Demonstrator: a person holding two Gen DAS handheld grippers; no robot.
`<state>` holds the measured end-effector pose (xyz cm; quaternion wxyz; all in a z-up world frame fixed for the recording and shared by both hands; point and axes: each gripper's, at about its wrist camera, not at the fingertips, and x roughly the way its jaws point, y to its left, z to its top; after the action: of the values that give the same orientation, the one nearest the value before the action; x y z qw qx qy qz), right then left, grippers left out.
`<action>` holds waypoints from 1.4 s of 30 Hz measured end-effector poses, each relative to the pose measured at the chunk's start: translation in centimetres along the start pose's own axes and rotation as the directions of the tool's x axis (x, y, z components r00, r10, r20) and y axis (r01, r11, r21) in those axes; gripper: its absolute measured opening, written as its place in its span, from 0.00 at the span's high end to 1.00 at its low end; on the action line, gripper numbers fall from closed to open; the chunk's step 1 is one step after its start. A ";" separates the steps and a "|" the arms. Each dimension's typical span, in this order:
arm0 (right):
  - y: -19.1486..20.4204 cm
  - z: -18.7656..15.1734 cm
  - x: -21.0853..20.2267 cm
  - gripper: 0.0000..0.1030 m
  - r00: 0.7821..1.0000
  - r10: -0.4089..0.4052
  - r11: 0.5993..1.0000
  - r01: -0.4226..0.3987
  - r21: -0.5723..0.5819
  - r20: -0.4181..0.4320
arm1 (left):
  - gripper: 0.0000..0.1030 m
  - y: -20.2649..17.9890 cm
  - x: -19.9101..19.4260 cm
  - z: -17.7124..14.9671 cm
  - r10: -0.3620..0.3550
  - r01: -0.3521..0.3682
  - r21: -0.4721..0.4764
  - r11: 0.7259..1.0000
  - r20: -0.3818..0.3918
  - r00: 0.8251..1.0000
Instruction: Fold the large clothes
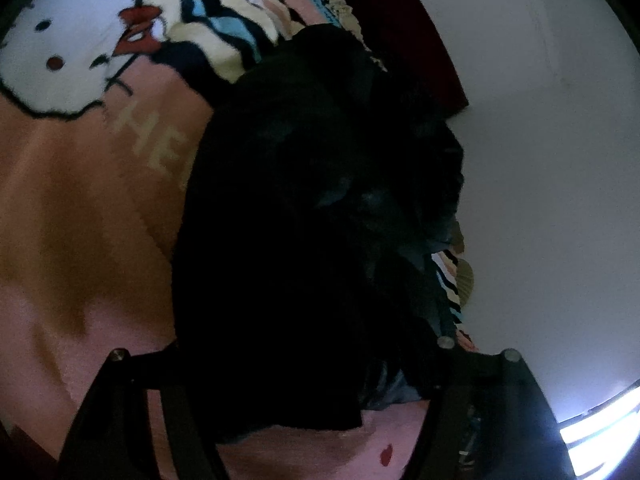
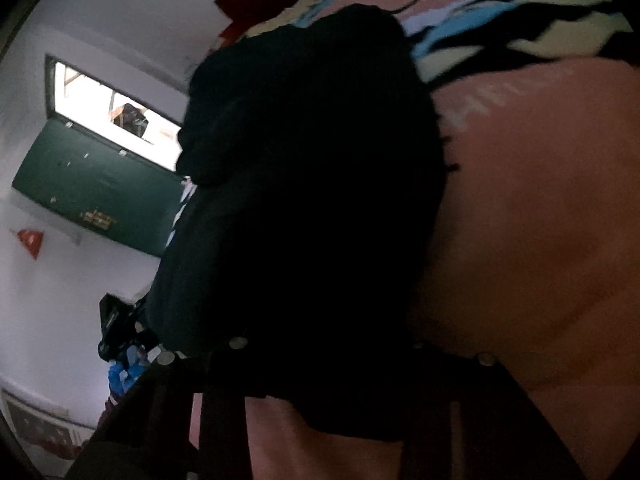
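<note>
While the bunched black fabric garment (image 1: 320, 216) lies on the pink blanket with a white cartoon cat print (image 1: 80, 208), the left gripper (image 1: 304, 432) stands wide around its near edge; whether the right gripper (image 2: 340, 420) pinches the cloth cannot be told.

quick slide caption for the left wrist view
Dark garment bunched on a pink cartoon blanket, seen between the left gripper fingers.
</note>
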<state>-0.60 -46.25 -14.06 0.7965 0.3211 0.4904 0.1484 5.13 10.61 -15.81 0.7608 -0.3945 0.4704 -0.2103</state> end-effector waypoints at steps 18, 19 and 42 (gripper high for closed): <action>0.1 0.1 0.1 0.76 1.000 0.021 1.000 -0.021 -0.016 0.000 | 0.73 -1.2 -0.2 -0.7 0.075 -0.075 0.061 0.995 0.007 0.997; 0.3 0.2 -0.2 0.77 0.999 0.030 0.999 -0.030 -0.020 0.011 | 0.75 -1.4 -0.3 -0.6 0.074 -0.075 0.064 0.995 0.010 0.997; 4.1 13.0 -6.6 0.81 0.917 0.247 0.962 -0.272 0.036 0.312 | 0.77 -15.2 -3.6 11.4 -0.175 0.156 0.164 0.974 0.109 0.978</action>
<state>7.98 -51.56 -2.72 0.8226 0.4333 0.3201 0.1821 14.27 8.62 1.12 0.7964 -0.3843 0.3703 -0.2844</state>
